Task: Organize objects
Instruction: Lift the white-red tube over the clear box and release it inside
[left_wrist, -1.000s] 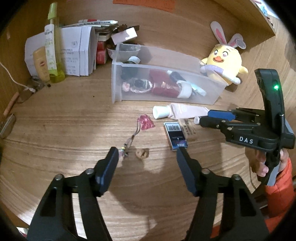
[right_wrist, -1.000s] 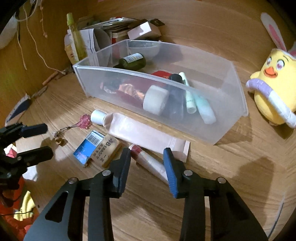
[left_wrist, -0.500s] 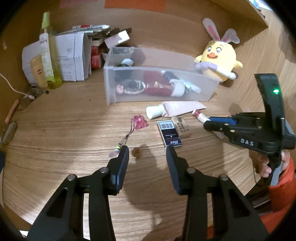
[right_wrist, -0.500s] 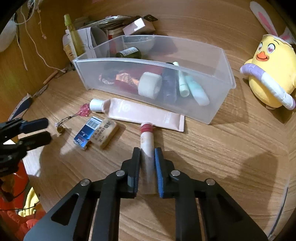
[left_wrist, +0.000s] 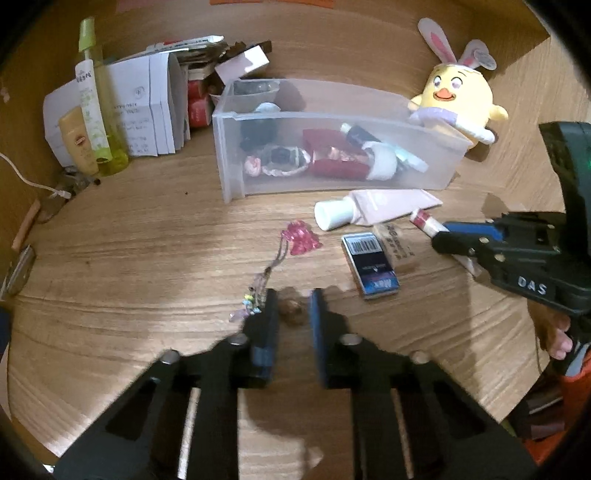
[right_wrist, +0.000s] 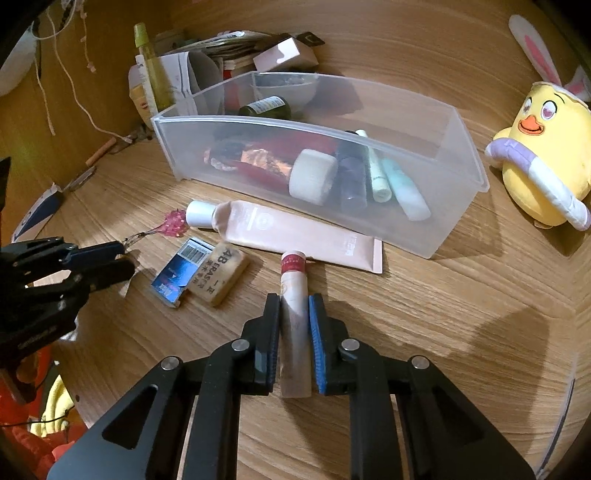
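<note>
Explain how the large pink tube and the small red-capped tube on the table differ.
The large pink tube has a white cap; the small tube has a red one. The large pink tube is longer and broader than the small tube. The large pink tube lies free, along the front wall of the clear bin; the small tube is clamped in the right gripper, its cap toward the bin. Both are pale, squeezable tubes.

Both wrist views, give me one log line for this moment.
right tool: shut on slim red-capped tube | left tool: shut on small brown charm | clear plastic bin: part-filled
</note>
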